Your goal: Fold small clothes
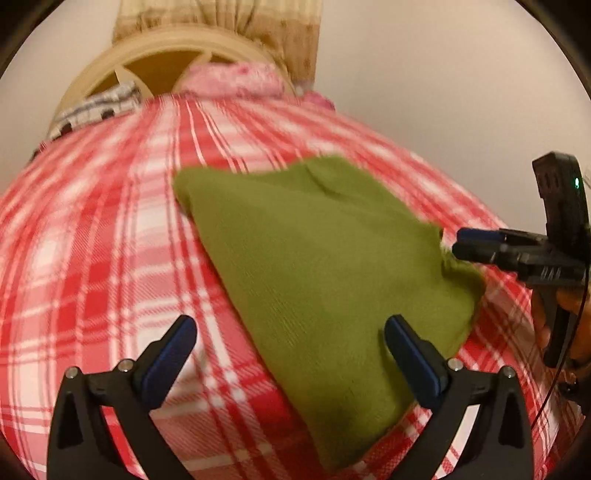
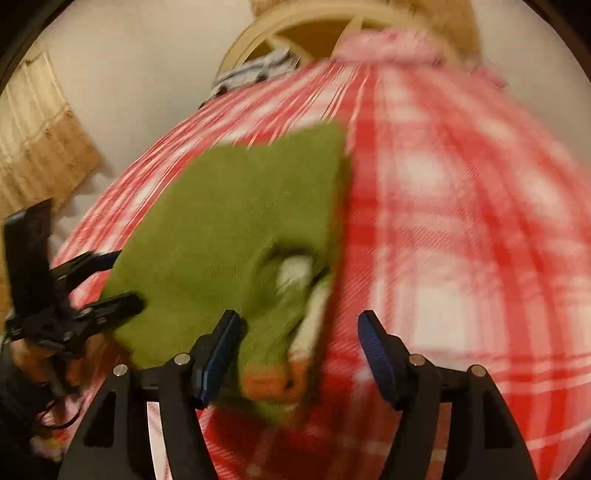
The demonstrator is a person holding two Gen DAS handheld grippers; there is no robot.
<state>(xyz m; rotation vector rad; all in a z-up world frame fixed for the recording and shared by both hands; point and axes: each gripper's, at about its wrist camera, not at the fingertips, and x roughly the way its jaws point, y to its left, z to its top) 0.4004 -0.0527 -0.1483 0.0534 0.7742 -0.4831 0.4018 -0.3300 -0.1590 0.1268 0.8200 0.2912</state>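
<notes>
A small green knit garment (image 1: 317, 273) lies folded flat on a red and white plaid bedcover (image 1: 92, 258). My left gripper (image 1: 291, 332) is open just above the garment's near edge, one finger on each side of that edge. My right gripper (image 2: 299, 332) is open over the garment's (image 2: 236, 229) near corner, where a white and orange patch (image 2: 273, 380) shows in the loose folds. The right gripper also shows in the left wrist view (image 1: 461, 243) at the garment's right edge. The left gripper shows in the right wrist view (image 2: 114, 277), jaws apart beside the garment's left edge.
A cream wooden headboard (image 1: 166, 48) stands at the far end of the bed with a pink pillow (image 1: 229, 79) and a checked grey and white cloth (image 1: 96, 110) against it. A beige curtain (image 1: 258, 22) hangs behind. A pale wall runs along the right side.
</notes>
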